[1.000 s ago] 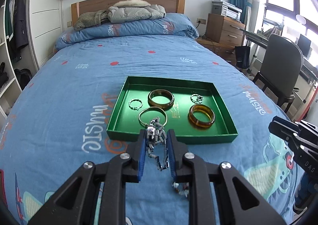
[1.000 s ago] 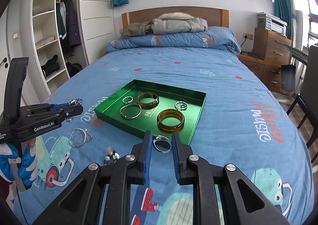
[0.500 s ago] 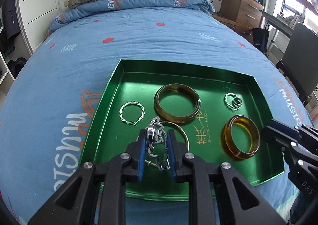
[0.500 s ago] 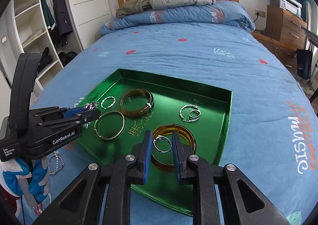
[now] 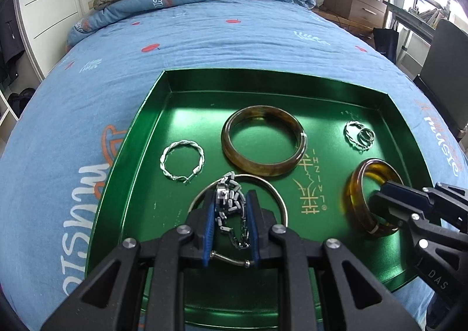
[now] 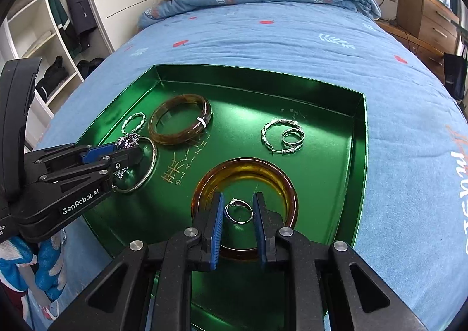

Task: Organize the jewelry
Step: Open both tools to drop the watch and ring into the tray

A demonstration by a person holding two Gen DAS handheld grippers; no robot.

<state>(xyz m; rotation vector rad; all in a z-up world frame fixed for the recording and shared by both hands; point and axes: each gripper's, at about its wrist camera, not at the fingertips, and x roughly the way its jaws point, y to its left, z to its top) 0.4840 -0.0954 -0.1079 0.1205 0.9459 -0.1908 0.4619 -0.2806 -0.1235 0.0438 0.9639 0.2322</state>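
Both grippers now moved from bed to over green tray (image 5: 137,137). Left gripper (image 5: 229,211) pinching chain bracelet (image 5: 231,199), right gripper (image 6: 238,214) pinching ring (image 6: 239,211) above amber bangle (image 6: 280,184). Drop-off next, I'd guess.

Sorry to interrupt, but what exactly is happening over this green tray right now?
A person is sorting jewelry into the green tray on the bed, one handheld gripper in each hand. The left gripper pinches a silver chain bracelet above a thin silver bangle. The right gripper holds a small silver ring over the amber bangle.
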